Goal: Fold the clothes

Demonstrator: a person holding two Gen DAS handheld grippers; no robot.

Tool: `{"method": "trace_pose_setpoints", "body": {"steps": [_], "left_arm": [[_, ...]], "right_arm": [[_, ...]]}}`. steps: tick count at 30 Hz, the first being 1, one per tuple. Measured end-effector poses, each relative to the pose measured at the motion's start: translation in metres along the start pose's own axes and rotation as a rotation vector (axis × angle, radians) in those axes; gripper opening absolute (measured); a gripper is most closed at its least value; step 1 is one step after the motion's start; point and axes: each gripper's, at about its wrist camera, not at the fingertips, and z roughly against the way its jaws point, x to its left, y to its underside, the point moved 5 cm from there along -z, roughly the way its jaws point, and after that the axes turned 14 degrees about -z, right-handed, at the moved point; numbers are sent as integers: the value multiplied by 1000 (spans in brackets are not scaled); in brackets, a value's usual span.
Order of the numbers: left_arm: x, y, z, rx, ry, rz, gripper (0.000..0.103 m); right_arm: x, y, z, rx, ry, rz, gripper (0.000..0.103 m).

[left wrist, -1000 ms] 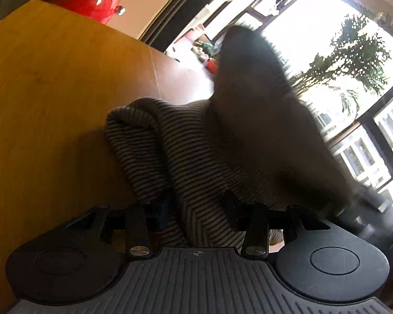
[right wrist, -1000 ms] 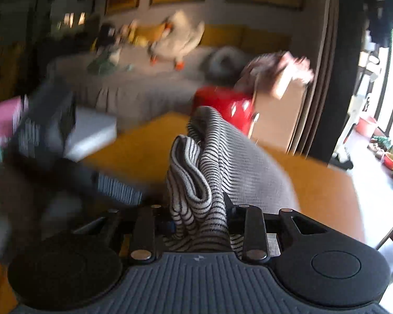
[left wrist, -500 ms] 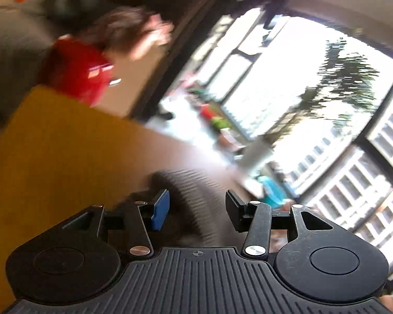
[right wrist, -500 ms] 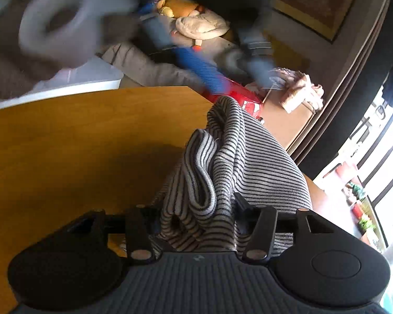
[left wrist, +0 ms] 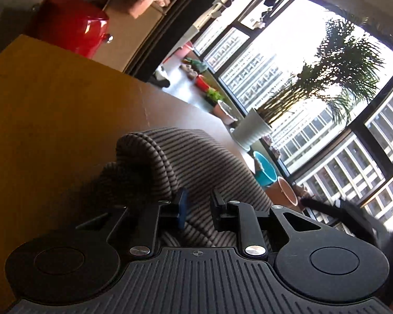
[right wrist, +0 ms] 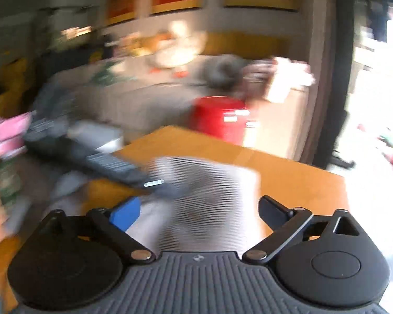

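A grey and white striped garment (left wrist: 196,162) lies bunched on the wooden table (left wrist: 52,120). My left gripper (left wrist: 199,206) has its jaws a small gap apart with striped cloth between them; whether they pinch it is unclear. In the blurred right wrist view the same garment (right wrist: 209,183) lies flat on the table (right wrist: 288,178). My right gripper (right wrist: 199,212) is wide open above its near edge and holds nothing. The left gripper's body (right wrist: 91,162) shows as a dark blur at the left.
A red case (left wrist: 73,23) stands past the table's far edge, also in the right wrist view (right wrist: 220,120). Plant pots (left wrist: 251,128) and large windows lie to the right. A grey sofa (right wrist: 133,91) with toys is behind the table.
My right gripper has opened and let go of the striped garment, which now lies flatter. My left gripper has dropped back onto the garment with narrower jaws.
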Motion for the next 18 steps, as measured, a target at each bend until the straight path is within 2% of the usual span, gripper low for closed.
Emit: {"method": "trace_pose_setpoints", "body": {"steps": [2,4,6,10,14,18], "left_arm": [[1,0,-2,-9,4,3,22],[0,3,0,-13,7,3,22],[1,6,6,-12,2,-3,22],[4,13,18,-26,13,-3,22],[4,15,21,-35,12,-15,22],[5,17,22,-40,25,-8,22]], "right_arm": [[-14,10,-22,53,35,-57,101],[-10,34,-45,126,90,-46,103],[-4,44,-44,104,99,-87,103],[6,43,-38,106,100,-49,103],[6,22,-17,69,-33,-63,103],[-19,6,-23,46,-49,-153,100]]}}
